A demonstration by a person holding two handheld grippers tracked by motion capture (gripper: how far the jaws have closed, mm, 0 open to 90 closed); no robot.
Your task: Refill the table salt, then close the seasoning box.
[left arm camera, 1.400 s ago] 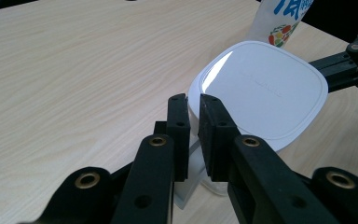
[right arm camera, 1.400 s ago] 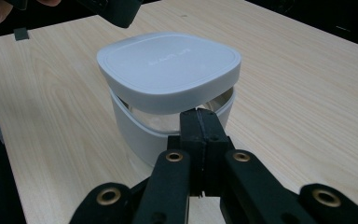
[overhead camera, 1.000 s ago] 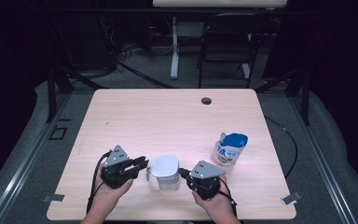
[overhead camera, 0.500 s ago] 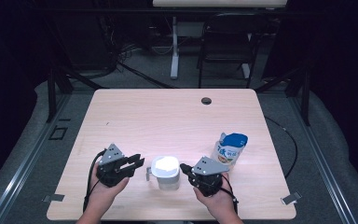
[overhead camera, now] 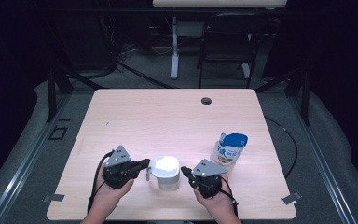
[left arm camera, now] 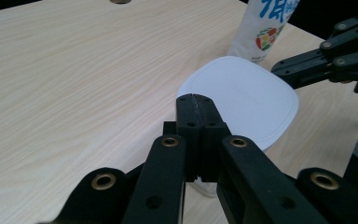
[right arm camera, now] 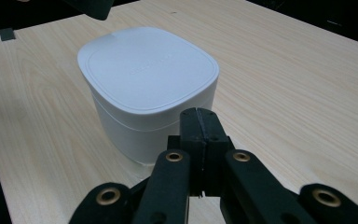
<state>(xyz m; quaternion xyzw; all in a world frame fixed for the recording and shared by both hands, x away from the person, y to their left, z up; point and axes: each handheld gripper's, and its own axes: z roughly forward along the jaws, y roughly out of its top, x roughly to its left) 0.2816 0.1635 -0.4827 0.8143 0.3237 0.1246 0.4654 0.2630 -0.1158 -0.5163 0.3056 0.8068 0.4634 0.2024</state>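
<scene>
Left jaws pressing flat together, nothing between them, having just been closing. Left gripper [overhead camera: 142,164] pointing rightward in the high view, tips sitting just beside the white container [overhead camera: 166,171] on its left flank; touching or a hair apart, cannot tell. In the left gripper view, left gripper [left arm camera: 194,100] lying over the near edge of the white container [left arm camera: 247,98], tips level with the lid.

Right jaws likewise meeting flush, gripping nothing. Right gripper [overhead camera: 185,171] pointing leftward in the high view, tips close against the right flank of the container; contact again too fine to call. In the right gripper view, right gripper [right arm camera: 196,113] hanging just in front of the white container [right arm camera: 147,84], tips about level with the upper wall below the lid.

Container standing upright between the two grippers, lid on, rounded-square in shape, resting on the pale wooden surface [overhead camera: 158,121] near the front edge. Flanked from both sides, clamped by neither.

Moving outward: left hand [overhead camera: 109,191] wrapping the left gripper's body, cable looping off its left side. Right hand [overhead camera: 214,200] cupping the right gripper from below.

Farther right and a little back, blue-and-white pouch [overhead camera: 230,149] standing upright, well clear of the right gripper. Same pouch [left arm camera: 268,28] rising beyond the container in the left gripper view.

Near the far edge, small dark grommet [overhead camera: 206,100] sitting in the surface, well apart from everything else.
</scene>
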